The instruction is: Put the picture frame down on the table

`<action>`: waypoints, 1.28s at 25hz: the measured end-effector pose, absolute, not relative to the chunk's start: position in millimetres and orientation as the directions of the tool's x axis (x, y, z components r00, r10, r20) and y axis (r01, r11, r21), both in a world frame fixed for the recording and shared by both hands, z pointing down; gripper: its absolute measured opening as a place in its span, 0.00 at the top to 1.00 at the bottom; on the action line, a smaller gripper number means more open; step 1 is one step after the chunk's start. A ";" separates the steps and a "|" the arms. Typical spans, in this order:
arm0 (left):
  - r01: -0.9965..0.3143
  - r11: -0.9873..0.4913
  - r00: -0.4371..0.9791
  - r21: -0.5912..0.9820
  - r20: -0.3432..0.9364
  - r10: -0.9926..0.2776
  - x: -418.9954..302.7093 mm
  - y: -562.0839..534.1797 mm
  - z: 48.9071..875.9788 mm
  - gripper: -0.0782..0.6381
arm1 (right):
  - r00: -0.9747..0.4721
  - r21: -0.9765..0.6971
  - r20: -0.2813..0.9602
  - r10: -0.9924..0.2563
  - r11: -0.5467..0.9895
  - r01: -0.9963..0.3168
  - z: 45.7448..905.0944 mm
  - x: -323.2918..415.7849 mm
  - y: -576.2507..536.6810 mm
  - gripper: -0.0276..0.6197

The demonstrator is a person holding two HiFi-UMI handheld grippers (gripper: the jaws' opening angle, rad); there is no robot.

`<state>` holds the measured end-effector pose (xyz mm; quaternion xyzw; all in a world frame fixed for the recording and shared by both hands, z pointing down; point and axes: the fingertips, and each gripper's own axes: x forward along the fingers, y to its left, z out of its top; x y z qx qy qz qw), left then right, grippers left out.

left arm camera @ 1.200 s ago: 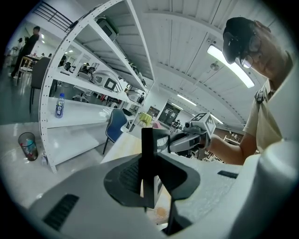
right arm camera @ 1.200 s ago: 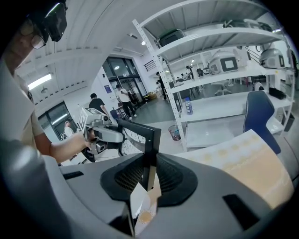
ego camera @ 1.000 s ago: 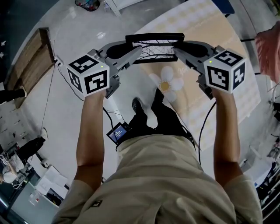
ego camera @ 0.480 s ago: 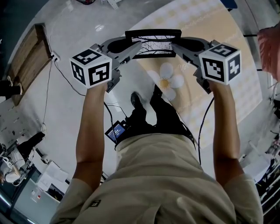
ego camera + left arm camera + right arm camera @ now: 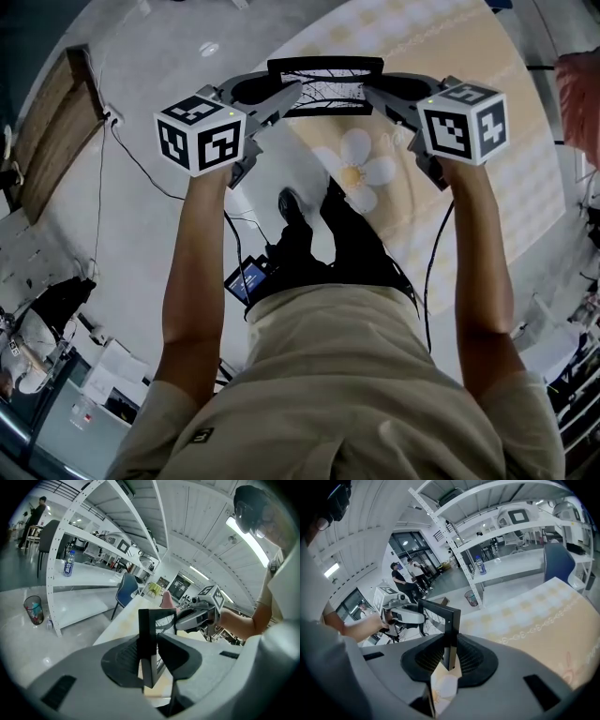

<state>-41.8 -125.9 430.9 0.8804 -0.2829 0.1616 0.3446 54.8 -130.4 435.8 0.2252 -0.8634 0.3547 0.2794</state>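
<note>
Left gripper (image 5: 284, 95) and right gripper (image 5: 372, 95) stayed clamped on our black picture frame (image 5: 325, 67); we had carried it slightly higher in the head view.

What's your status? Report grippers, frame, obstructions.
Left gripper and right gripper both shut on picture frame ends. Frame aloft over table, not down. No obstruction seen.
</note>
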 end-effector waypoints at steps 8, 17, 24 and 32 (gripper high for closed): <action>-0.635 -0.585 0.762 0.505 0.532 -0.368 -41.4 -128.9 461.1 0.76 | -0.724 -0.495 0.668 -0.172 0.624 -0.605 462.9 56.9 -131.6 0.83; -0.658 -0.572 0.736 0.489 0.576 -0.354 -42.4 -132.4 484.7 0.75 | -0.709 -0.496 0.688 -0.158 0.611 -0.617 485.2 56.6 -134.2 0.83; -0.676 -0.571 0.711 0.466 0.614 -0.341 -40.4 -134.3 503.6 0.74 | -0.697 -0.492 0.701 -0.149 0.606 -0.625 501.7 59.4 -134.5 0.84; -0.695 -0.567 0.689 0.442 0.636 -0.348 -41.3 -139.5 516.9 0.73 | -0.692 -0.494 0.703 -0.165 0.588 -0.641 515.2 60.0 -138.4 0.83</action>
